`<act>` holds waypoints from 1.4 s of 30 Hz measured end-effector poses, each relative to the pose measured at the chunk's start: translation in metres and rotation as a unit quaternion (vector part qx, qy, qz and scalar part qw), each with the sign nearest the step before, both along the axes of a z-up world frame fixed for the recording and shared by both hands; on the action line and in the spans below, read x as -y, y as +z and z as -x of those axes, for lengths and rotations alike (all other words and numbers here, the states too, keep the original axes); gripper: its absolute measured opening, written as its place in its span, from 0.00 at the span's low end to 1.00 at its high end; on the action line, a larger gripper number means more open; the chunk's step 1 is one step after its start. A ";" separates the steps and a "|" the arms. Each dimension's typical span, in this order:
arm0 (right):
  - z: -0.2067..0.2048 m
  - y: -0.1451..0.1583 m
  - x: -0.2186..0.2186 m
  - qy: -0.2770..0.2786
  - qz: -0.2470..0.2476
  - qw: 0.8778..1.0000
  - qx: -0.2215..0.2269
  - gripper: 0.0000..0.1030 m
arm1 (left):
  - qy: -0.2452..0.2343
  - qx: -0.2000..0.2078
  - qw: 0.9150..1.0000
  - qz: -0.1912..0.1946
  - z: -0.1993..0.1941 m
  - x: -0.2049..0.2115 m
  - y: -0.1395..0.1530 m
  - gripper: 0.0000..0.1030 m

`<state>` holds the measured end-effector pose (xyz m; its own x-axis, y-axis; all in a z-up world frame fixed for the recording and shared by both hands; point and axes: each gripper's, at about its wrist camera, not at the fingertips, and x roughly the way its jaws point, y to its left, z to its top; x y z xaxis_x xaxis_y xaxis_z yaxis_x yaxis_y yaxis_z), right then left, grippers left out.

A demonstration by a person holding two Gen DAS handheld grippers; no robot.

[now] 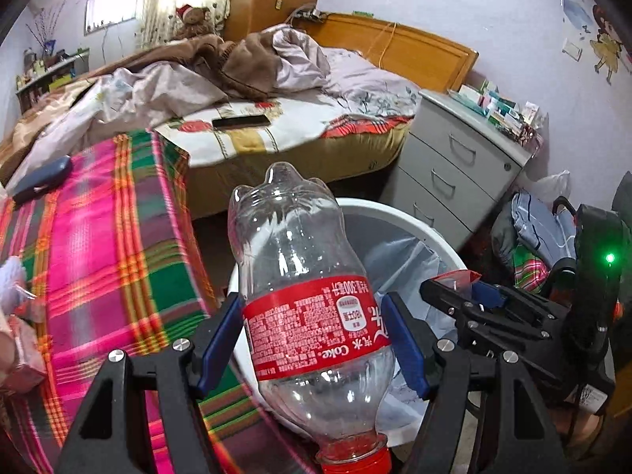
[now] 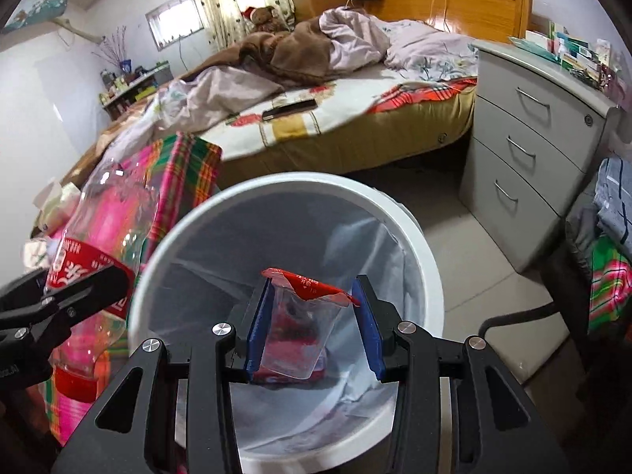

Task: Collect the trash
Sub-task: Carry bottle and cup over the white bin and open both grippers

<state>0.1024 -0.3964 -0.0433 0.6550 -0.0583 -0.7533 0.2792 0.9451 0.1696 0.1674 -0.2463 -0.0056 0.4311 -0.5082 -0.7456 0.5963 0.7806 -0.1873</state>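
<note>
While ribbed clear bottle [image 1: 312, 308] fills left jaws, right jaws pinch crinkled plastic cup [image 2: 298, 331].

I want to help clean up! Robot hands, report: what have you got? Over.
Left gripper clamping empty Coke bottle. Right gripper clamping clear plastic cup over white bin. Nothing blocking the bin.
</note>
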 end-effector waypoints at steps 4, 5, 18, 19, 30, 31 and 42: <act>0.001 -0.002 0.003 0.009 0.003 1.000 -0.007 0.42 | -0.003 -0.011 1.000 -0.003 -0.004 0.006 -0.008 0.71; 0.001 -0.002 0.005 0.009 0.002 1.000 -0.007 0.42 | -0.003 -0.013 1.000 -0.003 -0.004 0.006 -0.009 0.71; 0.005 -0.002 0.007 -0.003 0.006 1.000 -0.006 0.61 | 0.002 -0.008 1.000 0.010 -0.003 -0.002 -0.007 0.75; 0.004 -0.002 0.007 -0.003 0.005 1.000 -0.004 0.61 | 0.003 -0.007 1.000 0.009 -0.003 -0.004 -0.006 0.75; 0.009 0.010 -0.007 -0.006 -0.002 1.000 0.014 0.61 | 0.027 0.006 1.000 0.014 0.007 -0.038 0.003 0.75; 0.008 0.011 -0.008 -0.006 -0.002 1.000 0.016 0.61 | 0.031 0.007 0.999 0.016 0.008 -0.043 0.004 0.75; 0.006 0.023 -0.044 0.022 -0.001 0.999 0.039 0.61 | 0.069 0.026 0.997 0.025 0.016 -0.096 0.015 0.75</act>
